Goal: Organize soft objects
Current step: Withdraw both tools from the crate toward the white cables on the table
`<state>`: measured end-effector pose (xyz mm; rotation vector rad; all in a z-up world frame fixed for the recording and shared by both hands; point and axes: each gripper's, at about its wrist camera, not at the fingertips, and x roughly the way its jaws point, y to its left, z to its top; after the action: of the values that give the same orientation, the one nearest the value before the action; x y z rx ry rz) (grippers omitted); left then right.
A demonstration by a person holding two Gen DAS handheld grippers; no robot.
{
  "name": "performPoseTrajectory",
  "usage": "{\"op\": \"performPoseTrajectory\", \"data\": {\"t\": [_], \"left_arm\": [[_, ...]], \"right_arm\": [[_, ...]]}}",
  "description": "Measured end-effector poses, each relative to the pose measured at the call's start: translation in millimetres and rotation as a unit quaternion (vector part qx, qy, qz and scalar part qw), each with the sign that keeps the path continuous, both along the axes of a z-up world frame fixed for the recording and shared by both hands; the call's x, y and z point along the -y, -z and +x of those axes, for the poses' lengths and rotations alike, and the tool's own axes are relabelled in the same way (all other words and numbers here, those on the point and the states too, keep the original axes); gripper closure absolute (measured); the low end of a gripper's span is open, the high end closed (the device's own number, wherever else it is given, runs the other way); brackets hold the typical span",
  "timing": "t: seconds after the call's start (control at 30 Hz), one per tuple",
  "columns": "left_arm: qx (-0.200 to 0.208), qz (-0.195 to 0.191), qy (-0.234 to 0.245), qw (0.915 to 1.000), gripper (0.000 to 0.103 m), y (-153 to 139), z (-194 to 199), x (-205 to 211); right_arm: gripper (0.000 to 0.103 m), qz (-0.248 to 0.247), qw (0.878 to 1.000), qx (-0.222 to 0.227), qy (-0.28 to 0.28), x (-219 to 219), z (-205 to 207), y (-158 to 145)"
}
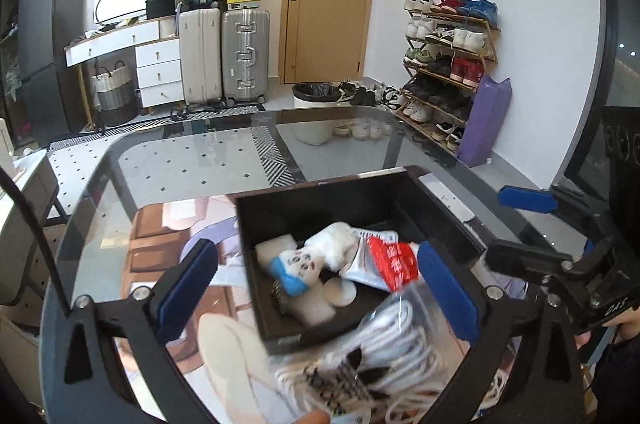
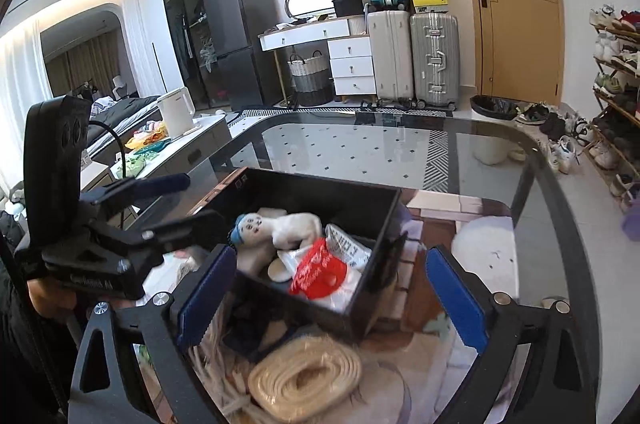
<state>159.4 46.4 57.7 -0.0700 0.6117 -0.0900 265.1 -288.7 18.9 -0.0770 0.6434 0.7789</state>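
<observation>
A black box (image 1: 360,192) (image 2: 376,276) stands on a picture mat on the glass table. In it lie a white plush doll with a blue cap (image 1: 308,264) (image 2: 276,228), a red-and-white packet (image 1: 384,264) (image 2: 320,268) and a round white pad (image 1: 340,292). My left gripper (image 1: 316,288) is open over the box's near side, above a clear bag of white cord (image 1: 384,364). My right gripper (image 2: 332,292) is open around the box's near corner, above a beige coiled rope (image 2: 308,376). Each gripper shows in the other's view (image 1: 560,244) (image 2: 132,220).
A white fluffy object (image 2: 488,248) lies on the mat right of the box. The glass table's (image 1: 224,160) rounded far edge lies beyond. Suitcases, a drawer desk, a shoe rack (image 1: 448,64) and a bin stand on the floor behind. A kettle (image 2: 176,116) sits on a side counter.
</observation>
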Motion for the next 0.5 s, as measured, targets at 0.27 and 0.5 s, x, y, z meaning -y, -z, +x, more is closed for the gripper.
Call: {"op": "performPoseTrajectory", "data": {"t": [0.27, 0.5], "left_arm": [[-0.002, -0.002, -0.020, 0.9998, 0.000, 5, -44, -12], [-0.009, 0.026, -0.020, 0.9994, 0.000, 14, -78, -10]], "right_arm": [[0.005, 0.002, 1.000, -0.004, 0.010, 21, -32, 6], [0.005, -0.025, 1.000, -0.012, 0.005, 24, -58, 13]]}}
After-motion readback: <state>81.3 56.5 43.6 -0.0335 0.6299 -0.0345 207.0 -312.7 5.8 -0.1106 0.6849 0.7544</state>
